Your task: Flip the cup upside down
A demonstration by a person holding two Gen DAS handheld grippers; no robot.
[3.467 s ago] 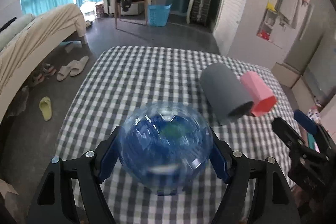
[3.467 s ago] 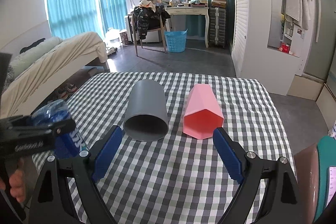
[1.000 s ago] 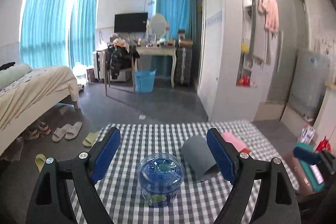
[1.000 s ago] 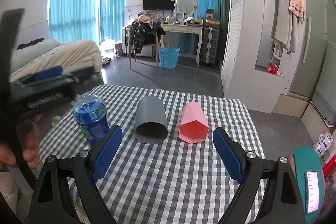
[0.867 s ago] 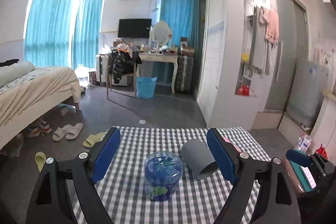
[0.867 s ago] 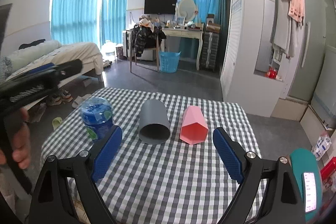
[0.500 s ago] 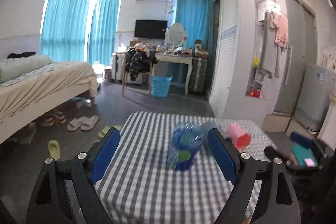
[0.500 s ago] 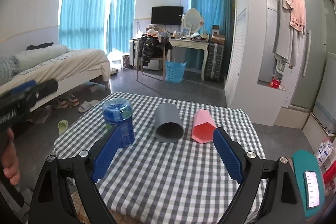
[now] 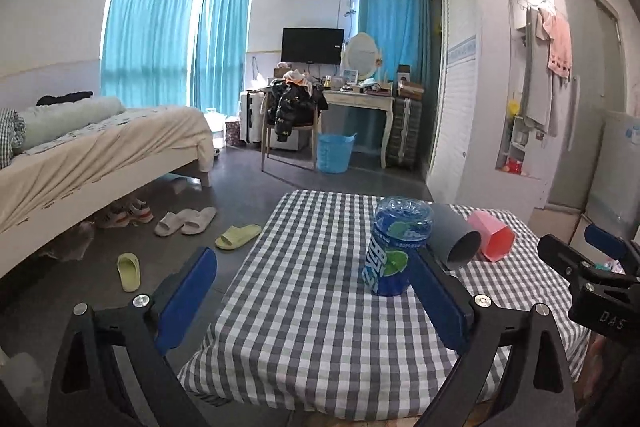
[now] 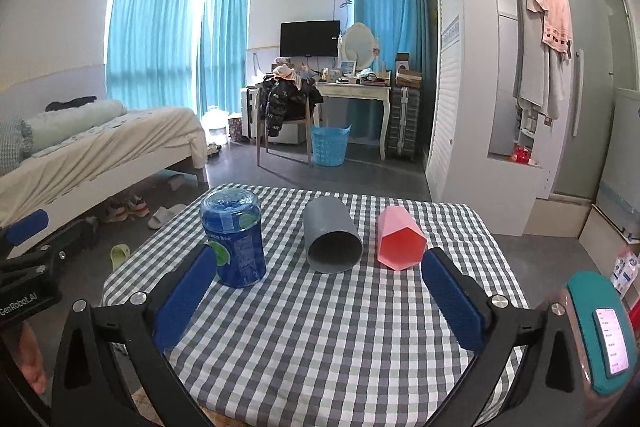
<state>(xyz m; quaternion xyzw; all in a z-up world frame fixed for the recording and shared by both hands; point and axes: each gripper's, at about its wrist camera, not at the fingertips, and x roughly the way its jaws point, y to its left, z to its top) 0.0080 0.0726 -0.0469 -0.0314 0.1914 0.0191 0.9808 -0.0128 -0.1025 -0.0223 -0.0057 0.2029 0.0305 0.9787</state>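
Three cups on the checked table (image 10: pixel 320 327): one blue cup (image 10: pixel 234 239) standing with its base up, on the left; one grey cup (image 10: pixel 330 241) lying on its side in the middle, mouth toward the camera; one pink cup (image 10: pixel 400 241) also on its side just right of it. Two claws in play, both gaping wide and holding nothing: the right claw (image 10: pixel 316 297) hangs back at the near table edge, the left claw (image 9: pixel 312 297) off the table's left side, the blue cup (image 9: pixel 396 247) beside its right finger, apart from it
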